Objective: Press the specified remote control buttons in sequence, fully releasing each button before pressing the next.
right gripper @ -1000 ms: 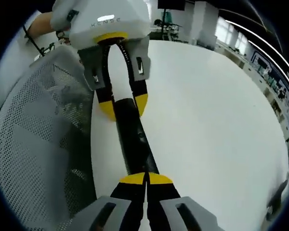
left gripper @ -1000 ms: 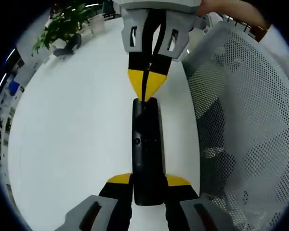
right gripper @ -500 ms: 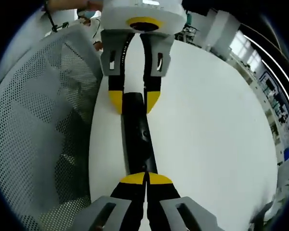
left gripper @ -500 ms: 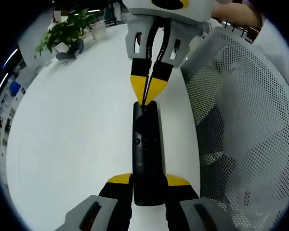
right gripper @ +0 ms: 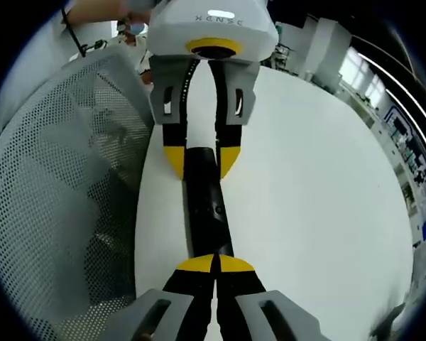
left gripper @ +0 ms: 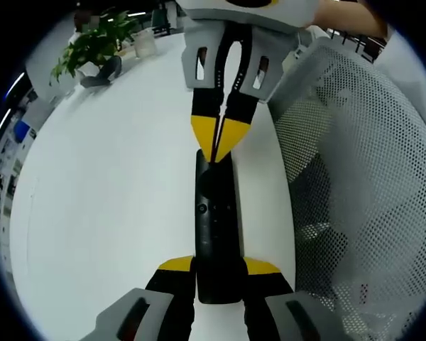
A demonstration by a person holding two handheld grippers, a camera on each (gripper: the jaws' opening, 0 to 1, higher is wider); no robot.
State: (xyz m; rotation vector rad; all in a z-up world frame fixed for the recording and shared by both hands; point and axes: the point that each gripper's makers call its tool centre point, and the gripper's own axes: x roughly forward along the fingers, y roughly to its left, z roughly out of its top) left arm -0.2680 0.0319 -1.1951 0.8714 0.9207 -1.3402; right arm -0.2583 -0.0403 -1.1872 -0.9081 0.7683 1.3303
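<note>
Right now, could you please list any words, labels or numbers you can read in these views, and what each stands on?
"XENSE", as far as it reads: pale lettering on the white housing of the left claw, seen in the right gripper view.
Black remote control: small marks, too small to read.
Nothing else is readable.

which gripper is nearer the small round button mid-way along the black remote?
Left. The left gripper clamps the slim black remote control by its sides just below the round button. The right gripper, jaws shut, has its tips at the remote's far end, further off.
</note>
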